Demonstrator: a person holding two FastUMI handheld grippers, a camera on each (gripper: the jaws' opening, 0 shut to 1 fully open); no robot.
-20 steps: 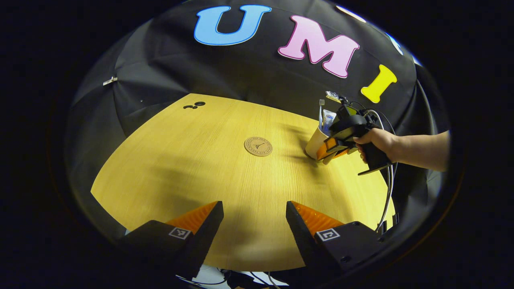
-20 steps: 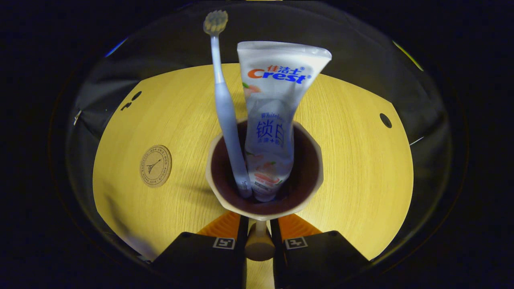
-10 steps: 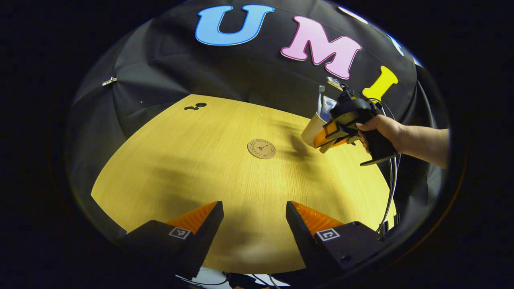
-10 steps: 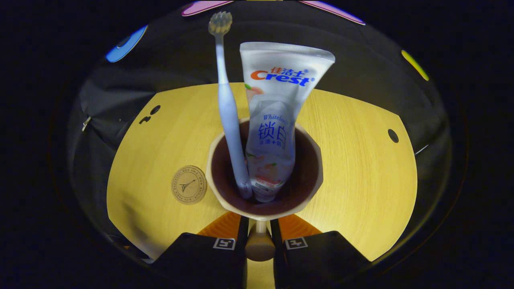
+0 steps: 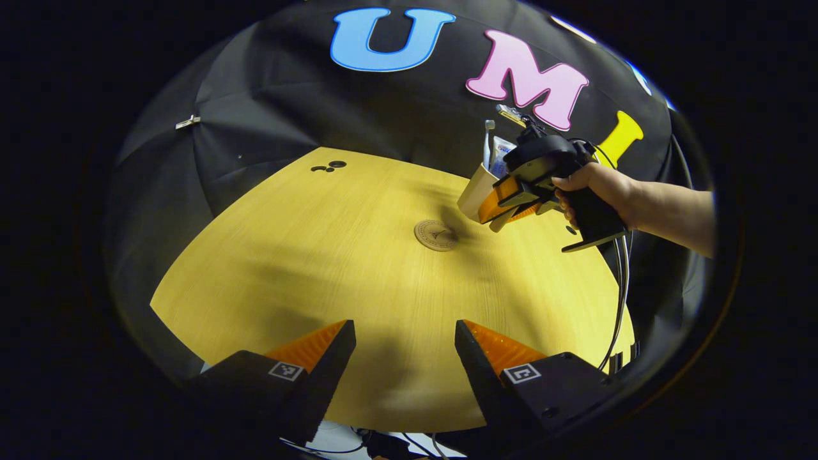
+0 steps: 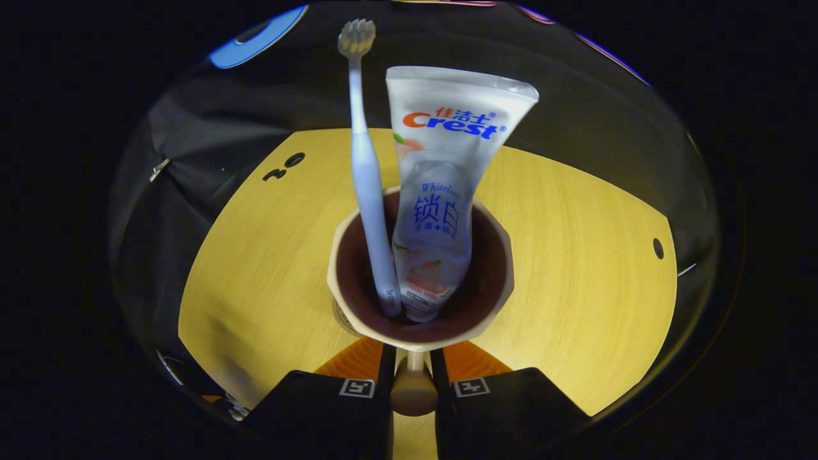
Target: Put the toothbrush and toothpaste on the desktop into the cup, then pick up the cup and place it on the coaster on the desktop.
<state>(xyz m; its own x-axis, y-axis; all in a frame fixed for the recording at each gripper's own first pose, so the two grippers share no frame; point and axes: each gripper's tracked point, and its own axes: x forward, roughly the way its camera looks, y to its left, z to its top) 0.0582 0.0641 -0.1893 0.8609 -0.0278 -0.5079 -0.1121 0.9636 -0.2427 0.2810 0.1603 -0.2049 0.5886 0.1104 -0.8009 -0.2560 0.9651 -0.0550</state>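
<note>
In the right gripper view, a cream cup point(image 6: 337, 268) with a dark inside stands upright in front of the camera. A pale toothbrush point(image 6: 367, 185) and a white toothpaste tube point(image 6: 447, 179) stand in it. My right gripper point(image 6: 412, 367) is shut on the cup's handle point(image 6: 413, 391). In the left gripper view, the cup point(image 5: 471, 193) hangs tilted in the air in the right gripper point(image 5: 505, 206), just right of and above the round cork coaster point(image 5: 436, 235). My left gripper point(image 5: 404, 358) is open over the table's near edge, with nothing between its fingers.
The round yellow wooden table point(image 5: 319, 255) has small dark holes at the far left point(image 5: 329, 167) and one at the right point(image 6: 653, 248). A person's hand point(image 5: 597, 191) and forearm reach in from the right, with cables hanging below.
The right gripper lifted the cup off the table and carried it left to the coaster, which slid under the cup's left edge in the right gripper view. The left gripper barely moved.
</note>
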